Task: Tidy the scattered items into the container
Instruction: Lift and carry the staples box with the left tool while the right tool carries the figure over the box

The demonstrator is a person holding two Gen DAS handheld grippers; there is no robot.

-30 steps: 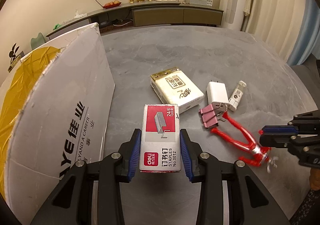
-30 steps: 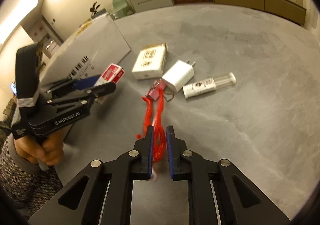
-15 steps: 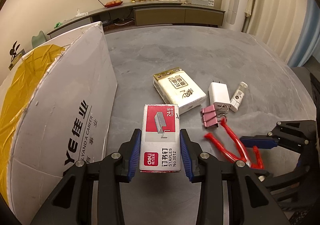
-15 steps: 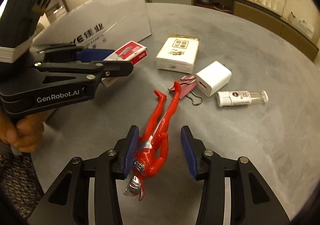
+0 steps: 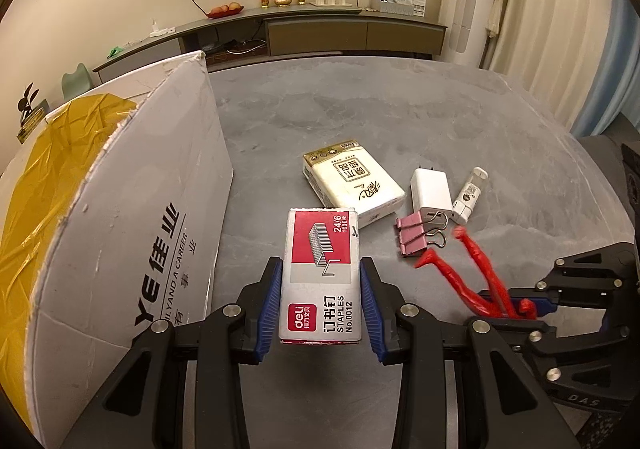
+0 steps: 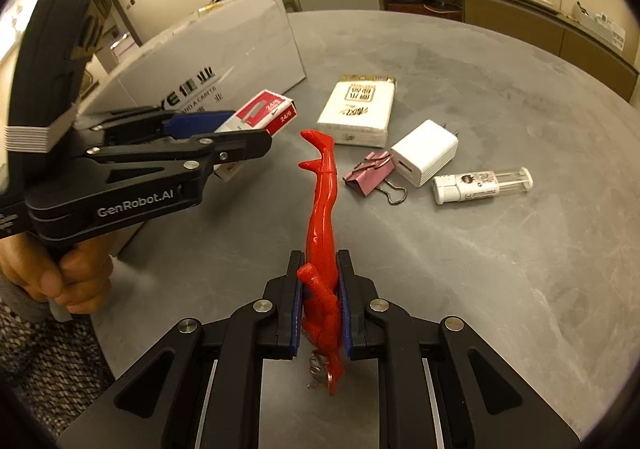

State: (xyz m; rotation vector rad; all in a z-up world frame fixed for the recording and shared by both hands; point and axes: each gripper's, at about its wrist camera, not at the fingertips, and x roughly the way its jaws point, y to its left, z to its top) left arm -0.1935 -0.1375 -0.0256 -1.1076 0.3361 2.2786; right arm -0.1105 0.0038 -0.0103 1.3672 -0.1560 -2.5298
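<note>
- The left gripper (image 5: 322,299) has its blue pads pinched on the sides of a staple box (image 5: 322,273), held clear of the grey table (image 5: 360,121) just beside the big cardboard box (image 5: 120,233) on the left.
- The right gripper (image 6: 320,309) is clamped narrowly on the body of a red toy figure (image 6: 322,209), legs pointing away and the silver head hanging towards the camera; I cannot tell whether the feet touch the table.
- On the table lie a tissue pack (image 6: 358,109), a white charger (image 6: 424,157), pink binder clips (image 6: 366,173) touching the charger, and a small tube (image 6: 482,183) just beside it.
- I'd say this is the carrying step: both picks look done and both things have yet to go in. Next, each gripper must rise over the cardboard wall and let go inside, the left one first, being nearer.
- Half a second ago the right fingers were spread either side of the toy as it lay flat; now they have closed on it. The staple box sits in the left grip just as it did then, though the cardboard box looks a little closer.
</note>
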